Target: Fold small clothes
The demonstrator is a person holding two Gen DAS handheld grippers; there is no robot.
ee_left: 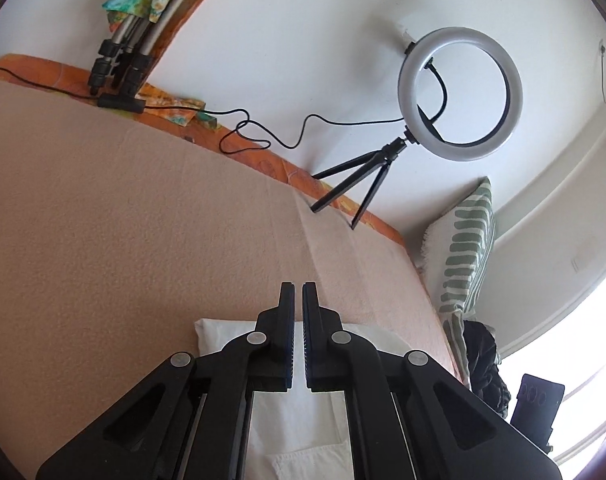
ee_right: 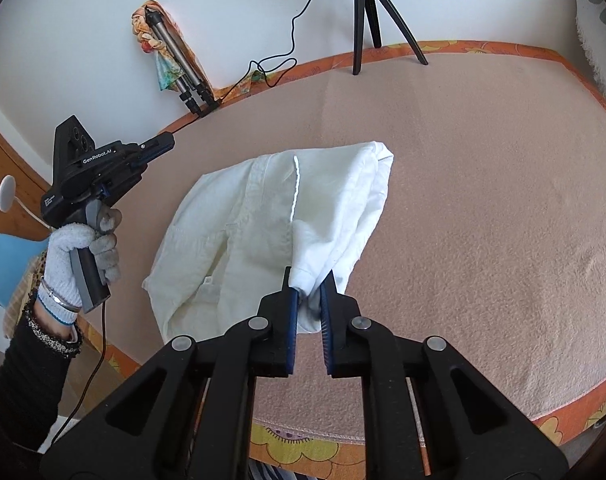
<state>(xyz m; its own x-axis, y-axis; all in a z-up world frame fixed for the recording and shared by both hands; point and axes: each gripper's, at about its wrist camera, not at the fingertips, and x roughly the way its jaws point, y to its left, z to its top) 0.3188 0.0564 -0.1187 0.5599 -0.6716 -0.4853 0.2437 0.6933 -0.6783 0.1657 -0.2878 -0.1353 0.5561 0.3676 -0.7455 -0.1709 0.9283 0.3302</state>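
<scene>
Left wrist view: left claw (ee_left: 297,286) closed, nothing between fingers; white garment (ee_left: 295,420) below it on pink blanket (ee_left: 143,220).
Right wrist view: right claw (ee_right: 309,278) clamped on garment's near corner, cloth lifted, rest spread beyond.

1. The pink blanket (ee_right: 483,184) lies bare from the white garment (ee_right: 271,216) to the bed's right edge: open passage.
2. Along the far edge by the wall stand a ring light tripod (ee_right: 369,16), a looped cable (ee_right: 279,66) and a folded tripod (ee_right: 183,68).
3. A striped cushion (ee_left: 463,256) blocks the far right corner.
</scene>
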